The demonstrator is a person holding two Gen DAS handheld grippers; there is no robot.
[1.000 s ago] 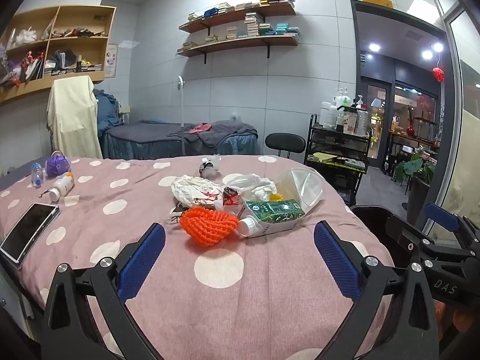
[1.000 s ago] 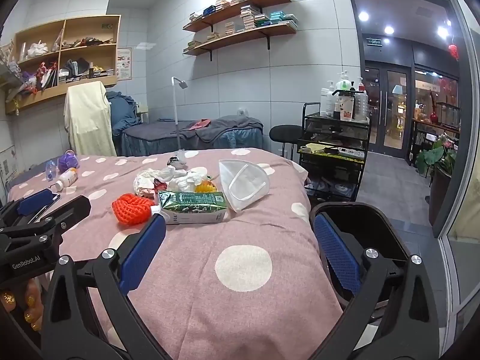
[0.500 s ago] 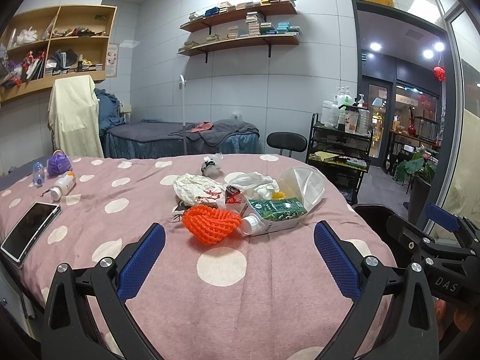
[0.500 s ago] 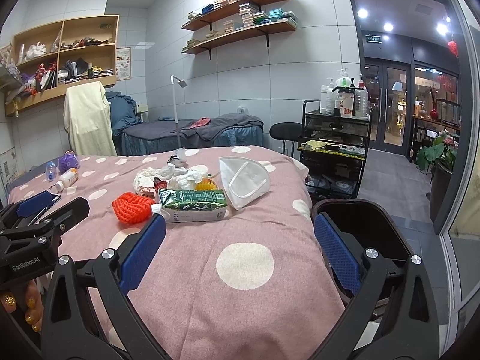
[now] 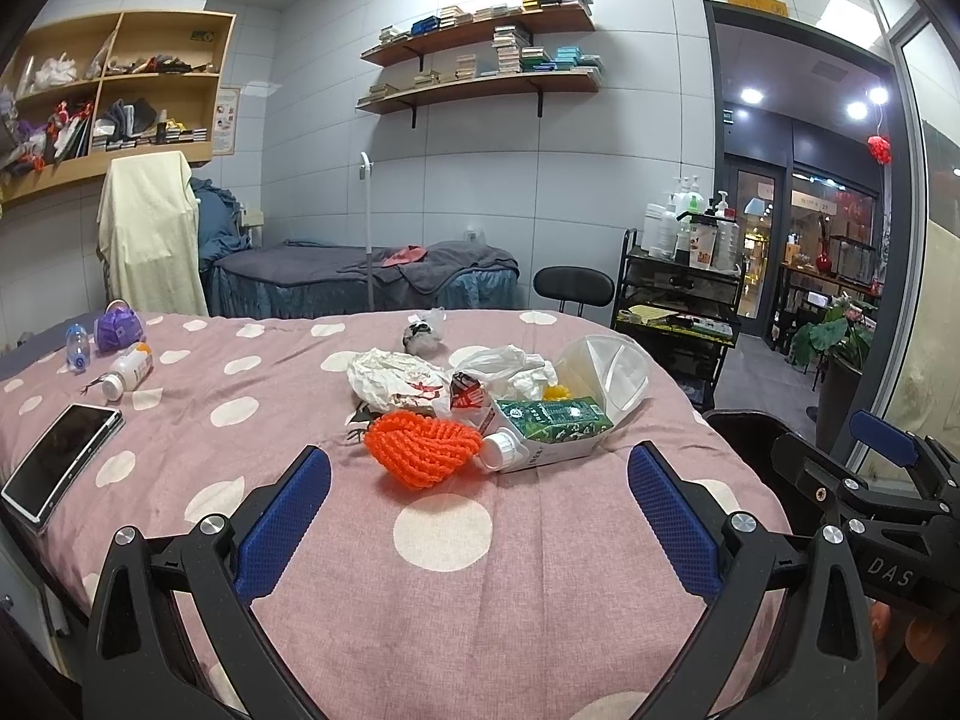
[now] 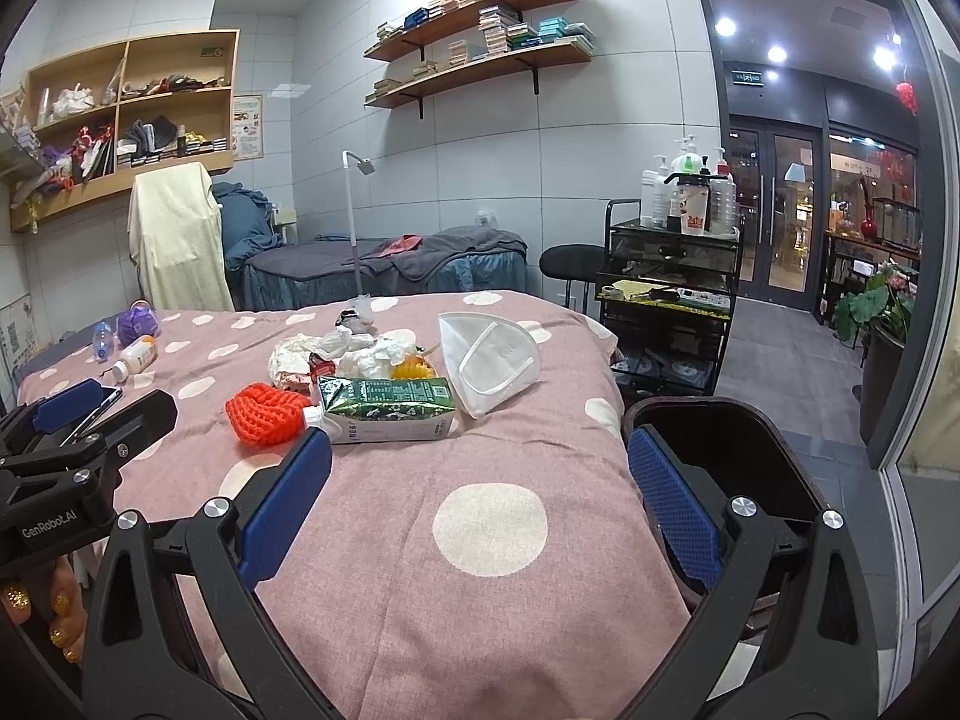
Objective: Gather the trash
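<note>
Both wide apart and empty, left gripper (image 5: pixel 479 501) and right gripper (image 6: pixel 480 501) near the mid-bed litter; light, crushable milk carton (image 6: pixel 387 409) best pinched across its flat sides, soft orange net (image 5: pixel 423 447) anywhere.

bedcover (image 5: pixel 252 420): pink, white dots | net (image 5: pixel 420 447): orange | carton (image 5: pixel 552 429): green-white | mask (image 6: pixel 489 360): white | bin (image 6: pixel 726 438): black | gripper pads (image 5: pixel 282 522): blue
</note>
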